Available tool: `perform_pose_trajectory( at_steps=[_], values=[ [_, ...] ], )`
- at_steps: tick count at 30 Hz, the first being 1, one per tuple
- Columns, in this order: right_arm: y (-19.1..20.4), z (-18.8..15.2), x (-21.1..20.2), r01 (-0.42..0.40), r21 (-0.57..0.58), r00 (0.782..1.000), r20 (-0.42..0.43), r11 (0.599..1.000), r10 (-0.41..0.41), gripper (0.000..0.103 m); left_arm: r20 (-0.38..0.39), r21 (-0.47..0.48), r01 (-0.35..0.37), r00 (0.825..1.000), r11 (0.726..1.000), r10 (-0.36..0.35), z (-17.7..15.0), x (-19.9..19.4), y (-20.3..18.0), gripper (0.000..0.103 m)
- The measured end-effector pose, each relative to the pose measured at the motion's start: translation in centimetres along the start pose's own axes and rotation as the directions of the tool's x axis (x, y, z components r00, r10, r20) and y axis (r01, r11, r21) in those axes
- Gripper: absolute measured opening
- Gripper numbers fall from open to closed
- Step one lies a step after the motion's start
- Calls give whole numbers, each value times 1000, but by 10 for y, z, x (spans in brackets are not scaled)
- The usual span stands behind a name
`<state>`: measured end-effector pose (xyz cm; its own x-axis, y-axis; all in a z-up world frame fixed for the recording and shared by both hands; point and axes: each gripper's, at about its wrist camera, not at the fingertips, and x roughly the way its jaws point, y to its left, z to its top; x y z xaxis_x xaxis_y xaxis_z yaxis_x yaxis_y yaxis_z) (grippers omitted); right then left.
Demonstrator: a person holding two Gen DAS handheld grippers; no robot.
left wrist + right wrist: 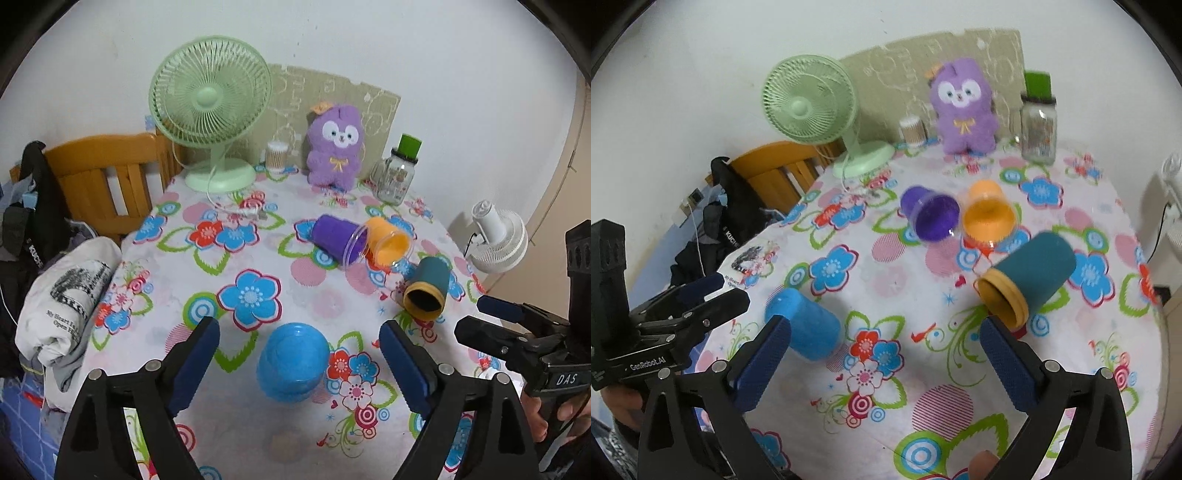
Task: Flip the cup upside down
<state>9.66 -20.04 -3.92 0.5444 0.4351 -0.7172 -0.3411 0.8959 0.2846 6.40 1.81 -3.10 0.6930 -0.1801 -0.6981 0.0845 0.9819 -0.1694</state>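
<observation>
Blue plastic cup [291,360] sits inverted; we should close our spread left hand-held gripper [299,354] squarely around its sides, our right hand-held gripper [882,354] also spread.

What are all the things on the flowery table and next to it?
Cups: 4, all on their sides: blue nearest, teal right, purple and orange mid-table
Desk fan: 1, green, back left
Stuffed toy: 1, purple, back
Jar: 1, clear, green lid, back right
Cotton swab tub: 1, back
White fan: 1, off right edge
Chair: 1, wooden, left
Left tool: open
Right tool: open
</observation>
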Motion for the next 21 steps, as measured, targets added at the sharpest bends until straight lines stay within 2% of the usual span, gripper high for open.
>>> perform_pose_trajectory(
  at_steps=[8, 11, 21],
  values=[
    [33, 14, -32, 49, -86, 990, 137, 995, -36, 103, 132, -3, -40, 991, 999, 40, 9, -37, -1, 97],
    [45, 18, -45, 70, -115, 980, 192, 991, -47, 103, 199, -10, -64, 978, 998, 65, 10, -52, 0, 100],
    [77, 24, -84, 116, -179, 942, 333, 977, -51, 103, 330, -45, -98, 938, 994, 108, 14, -93, 3, 103]
  ],
)
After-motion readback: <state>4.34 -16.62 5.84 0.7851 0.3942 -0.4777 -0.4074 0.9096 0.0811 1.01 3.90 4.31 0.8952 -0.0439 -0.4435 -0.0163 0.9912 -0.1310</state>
